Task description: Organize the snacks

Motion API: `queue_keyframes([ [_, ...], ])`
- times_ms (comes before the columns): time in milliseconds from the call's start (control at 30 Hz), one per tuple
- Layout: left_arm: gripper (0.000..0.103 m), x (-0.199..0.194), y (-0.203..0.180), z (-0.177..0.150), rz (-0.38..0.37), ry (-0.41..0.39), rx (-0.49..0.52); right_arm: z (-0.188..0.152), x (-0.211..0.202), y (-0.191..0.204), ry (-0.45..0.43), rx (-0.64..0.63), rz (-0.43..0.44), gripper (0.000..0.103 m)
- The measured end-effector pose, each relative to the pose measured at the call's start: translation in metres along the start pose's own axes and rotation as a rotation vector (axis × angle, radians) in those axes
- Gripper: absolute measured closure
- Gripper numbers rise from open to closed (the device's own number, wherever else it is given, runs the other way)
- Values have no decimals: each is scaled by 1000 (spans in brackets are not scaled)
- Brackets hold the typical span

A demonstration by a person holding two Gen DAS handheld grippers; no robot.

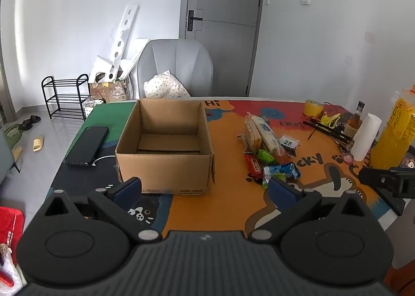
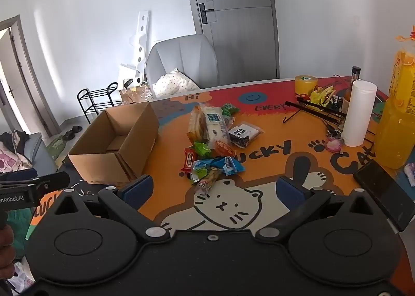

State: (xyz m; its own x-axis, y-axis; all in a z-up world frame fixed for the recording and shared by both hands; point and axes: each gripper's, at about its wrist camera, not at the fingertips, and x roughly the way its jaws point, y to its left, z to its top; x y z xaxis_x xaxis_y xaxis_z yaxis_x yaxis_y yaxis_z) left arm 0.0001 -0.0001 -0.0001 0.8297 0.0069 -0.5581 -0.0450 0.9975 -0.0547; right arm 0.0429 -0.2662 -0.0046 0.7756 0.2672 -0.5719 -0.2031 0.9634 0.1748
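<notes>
Left gripper: wide apart, holding nothing, low over the cartoon cat table mat.
Right gripper: wide apart too, nothing in it.
Cardboard box: open on the table, looks bare inside but for a flat card.
Snack pile: on the mat, right of the box and apart from it.
Phone: left of the box.
Juice bottle: far right.

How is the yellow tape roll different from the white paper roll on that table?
The tape roll is yellow and squat; the paper roll is white and tall. The tape roll sits near the table's far edge, while the paper roll stands closer to the camera, beside the orange drink bottle. Both stand on end, off to the right of the snack pile.
</notes>
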Motion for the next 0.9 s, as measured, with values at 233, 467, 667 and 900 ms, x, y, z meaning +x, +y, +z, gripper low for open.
queue_keyframes([
  [233,0,-2,1,5,-22,0,-28,0,-1,1,0,-16,-7,0],
  [467,0,0,-2,1,-11,-2,-7,0,-1,2,-8,-1,8,0],
  [667,0,-4,-5,1,-20,-7,4,0,-4,2,-8,-3,14,0],
  [900,0,-6,-4,1,-36,-1,-7,0,-3,2,-7,-3,10,0],
])
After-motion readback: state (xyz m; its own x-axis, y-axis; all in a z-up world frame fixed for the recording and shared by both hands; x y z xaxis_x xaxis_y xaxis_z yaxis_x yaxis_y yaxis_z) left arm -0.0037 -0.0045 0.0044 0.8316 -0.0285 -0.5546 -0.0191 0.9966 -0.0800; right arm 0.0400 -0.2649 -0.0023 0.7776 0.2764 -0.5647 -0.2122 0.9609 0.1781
